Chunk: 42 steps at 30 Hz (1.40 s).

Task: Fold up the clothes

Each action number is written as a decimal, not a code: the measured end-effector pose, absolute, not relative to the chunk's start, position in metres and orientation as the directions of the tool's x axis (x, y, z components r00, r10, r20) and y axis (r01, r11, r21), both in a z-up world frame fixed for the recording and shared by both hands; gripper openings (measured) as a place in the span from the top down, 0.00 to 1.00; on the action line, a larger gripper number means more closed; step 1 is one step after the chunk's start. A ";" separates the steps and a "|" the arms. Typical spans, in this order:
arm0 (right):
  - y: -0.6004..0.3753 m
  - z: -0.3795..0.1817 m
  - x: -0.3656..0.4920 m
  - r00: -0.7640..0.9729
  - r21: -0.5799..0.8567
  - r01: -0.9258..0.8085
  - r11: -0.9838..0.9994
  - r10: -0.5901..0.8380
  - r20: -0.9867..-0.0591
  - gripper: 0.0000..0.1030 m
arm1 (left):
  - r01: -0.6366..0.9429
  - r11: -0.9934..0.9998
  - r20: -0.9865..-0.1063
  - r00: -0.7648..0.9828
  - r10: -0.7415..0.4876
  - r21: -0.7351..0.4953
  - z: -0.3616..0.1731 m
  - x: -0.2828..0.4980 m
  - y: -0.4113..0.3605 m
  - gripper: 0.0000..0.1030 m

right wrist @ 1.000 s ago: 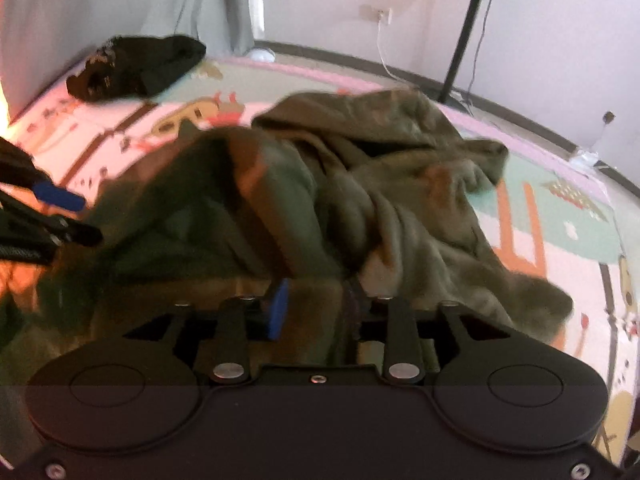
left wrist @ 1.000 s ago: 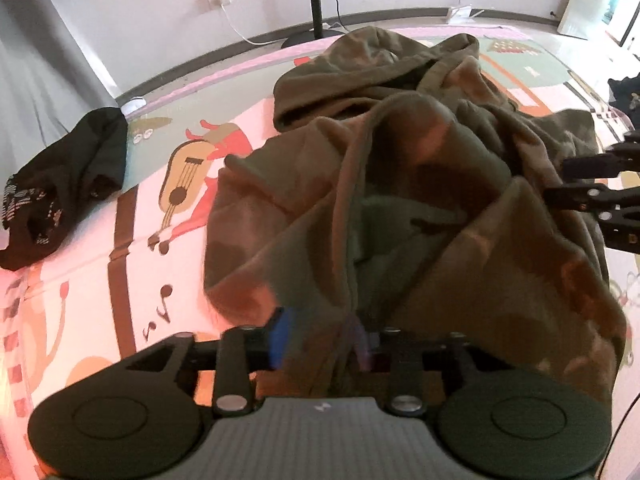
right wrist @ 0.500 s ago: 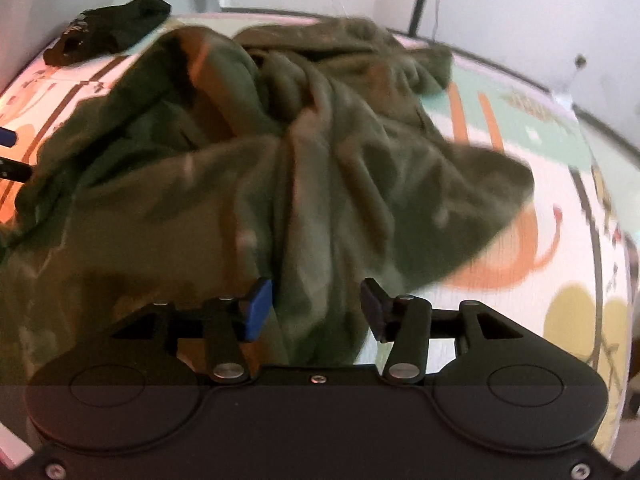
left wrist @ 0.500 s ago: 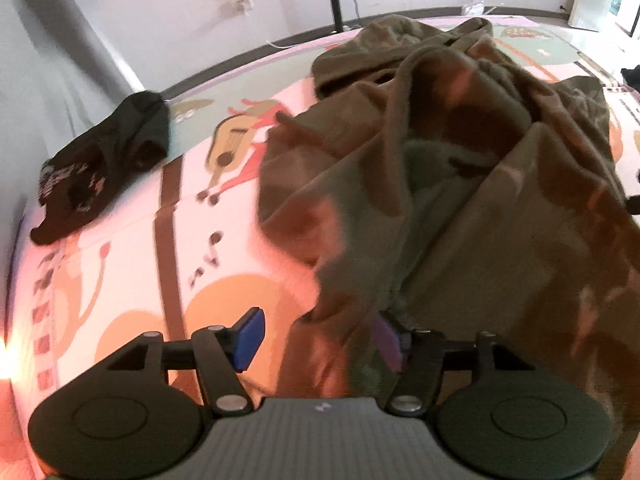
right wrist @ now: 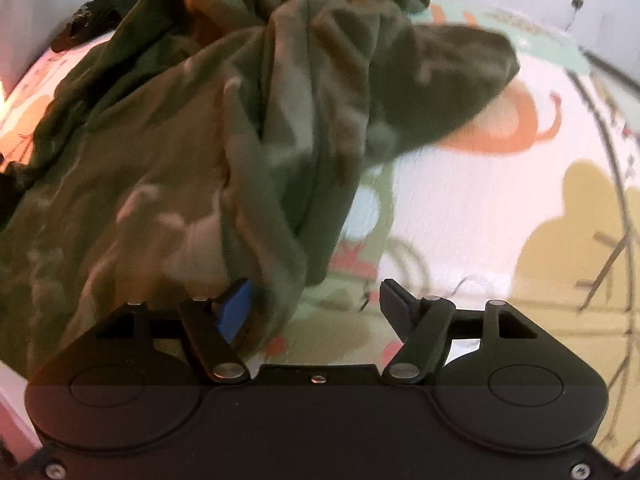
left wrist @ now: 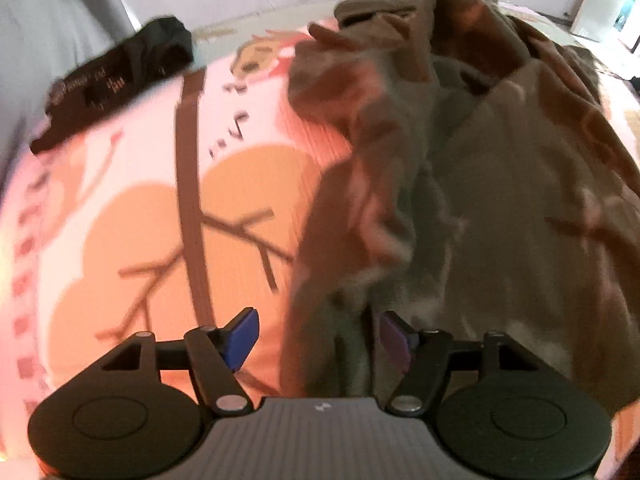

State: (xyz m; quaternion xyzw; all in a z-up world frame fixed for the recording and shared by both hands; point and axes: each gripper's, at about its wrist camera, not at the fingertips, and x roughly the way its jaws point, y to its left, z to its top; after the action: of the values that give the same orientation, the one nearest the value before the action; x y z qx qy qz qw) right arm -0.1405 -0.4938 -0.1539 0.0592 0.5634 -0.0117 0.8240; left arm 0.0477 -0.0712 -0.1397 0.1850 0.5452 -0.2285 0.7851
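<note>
A crumpled olive-green garment [left wrist: 500, 200] lies on the patterned play mat [left wrist: 160, 240]. In the left wrist view it fills the right half. Its near edge hangs between the fingers of my left gripper [left wrist: 318, 336], close to the right pad, and the left blue pad [left wrist: 240, 336] stands free of it. These jaws are opening. In the right wrist view the garment [right wrist: 180, 160] fills the left half. A fold drapes over the left blue pad [right wrist: 236, 312] of my right gripper [right wrist: 316, 308]. Its jaws are also opening, and the right finger is bare over the mat [right wrist: 480, 200].
A black garment [left wrist: 120, 76] lies bunched at the mat's far left near a grey curtain; in the right wrist view the black garment [right wrist: 96, 12] peeks out behind the olive one. White walls with a socket and cables stand beyond the mat.
Both grippers were shut on the olive cloth and have spread their jaws, letting it slacken. Both hands came lower and closer to the mat. Neither gripper shows in the other's view any longer.
</note>
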 end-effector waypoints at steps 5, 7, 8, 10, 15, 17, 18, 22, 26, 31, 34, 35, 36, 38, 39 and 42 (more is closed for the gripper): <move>-0.487 -0.168 -0.153 0.372 0.175 0.093 0.980 0.129 -0.919 0.33 | 0.564 0.826 -0.952 0.260 -0.162 0.014 -0.153 0.026 -0.055 0.32; -0.482 -0.173 -0.157 0.370 0.201 0.079 0.976 0.158 -0.916 0.34 | 0.560 0.829 -0.958 0.240 -0.158 0.003 -0.159 0.018 -0.048 0.31; -0.480 -0.175 -0.160 0.370 0.215 0.077 0.974 0.172 -0.913 0.34 | 0.558 0.830 -0.960 0.230 -0.161 -0.005 -0.161 0.014 -0.045 0.31; -0.476 -0.179 -0.165 0.362 0.241 0.072 0.968 0.200 -0.910 0.34 | 0.554 0.832 -0.963 0.210 -0.171 -0.027 -0.166 0.007 -0.040 0.30; -0.472 -0.191 -0.178 0.355 0.299 0.105 0.948 0.245 -0.902 0.35 | 0.545 0.836 -0.963 0.184 -0.196 -0.066 -0.173 -0.005 -0.036 0.25; -0.470 -0.195 -0.181 0.364 0.309 0.113 0.944 0.250 -0.897 0.34 | 0.550 0.832 -0.965 0.175 -0.197 -0.070 -0.177 -0.010 -0.036 0.24; -0.469 -0.195 -0.182 0.374 0.313 0.111 0.943 0.253 -0.892 0.33 | 0.553 0.830 -0.964 0.172 -0.201 -0.074 -0.179 -0.014 -0.036 0.22; -0.467 -0.198 -0.186 0.414 0.331 0.099 0.939 0.263 -0.871 0.35 | 0.568 0.819 -0.961 0.173 -0.216 -0.082 -0.183 -0.024 -0.038 0.17; -0.459 -0.198 -0.186 0.448 0.334 0.046 0.941 0.280 -0.849 0.60 | 0.574 0.816 -0.959 0.186 -0.213 -0.070 -0.184 -0.029 -0.041 0.20; -0.449 -0.192 -0.185 0.464 0.337 0.010 0.941 0.295 -0.835 0.92 | 0.552 0.830 -0.956 0.193 -0.222 -0.082 -0.178 -0.031 -0.036 0.52; -0.449 -0.183 -0.185 0.464 0.326 0.008 0.945 0.285 -0.838 0.95 | 0.557 0.824 -0.954 0.180 -0.238 -0.100 -0.172 -0.031 -0.037 0.75; -0.448 -0.180 -0.186 0.463 0.312 0.003 0.950 0.275 -0.843 0.96 | 0.567 0.818 -0.954 0.181 -0.238 -0.096 -0.170 -0.032 -0.039 0.76; -0.448 -0.175 -0.187 0.462 0.296 -0.005 0.955 0.265 -0.846 0.96 | 0.577 0.812 -0.955 0.182 -0.235 -0.090 -0.168 -0.033 -0.042 0.78; -0.449 -0.163 -0.188 0.461 0.274 -0.013 0.962 0.249 -0.852 0.96 | 0.598 0.799 -0.957 0.192 -0.216 -0.060 -0.166 -0.034 -0.050 0.79; -0.450 -0.156 -0.188 0.461 0.268 -0.013 0.963 0.243 -0.853 0.96 | 0.600 0.798 -0.958 0.194 -0.212 -0.055 -0.166 -0.033 -0.051 0.80; -0.455 -0.134 -0.193 0.460 0.233 -0.033 0.972 0.222 -0.860 0.97 | 0.593 0.802 -0.959 0.186 -0.214 -0.064 -0.164 -0.029 -0.052 0.80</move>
State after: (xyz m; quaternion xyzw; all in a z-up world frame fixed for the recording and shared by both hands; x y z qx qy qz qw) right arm -0.1927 -0.4545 -0.1336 0.0919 0.5144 0.0748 0.8494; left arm -0.0290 -0.0517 -0.1637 0.1639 0.5790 -0.2683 0.7523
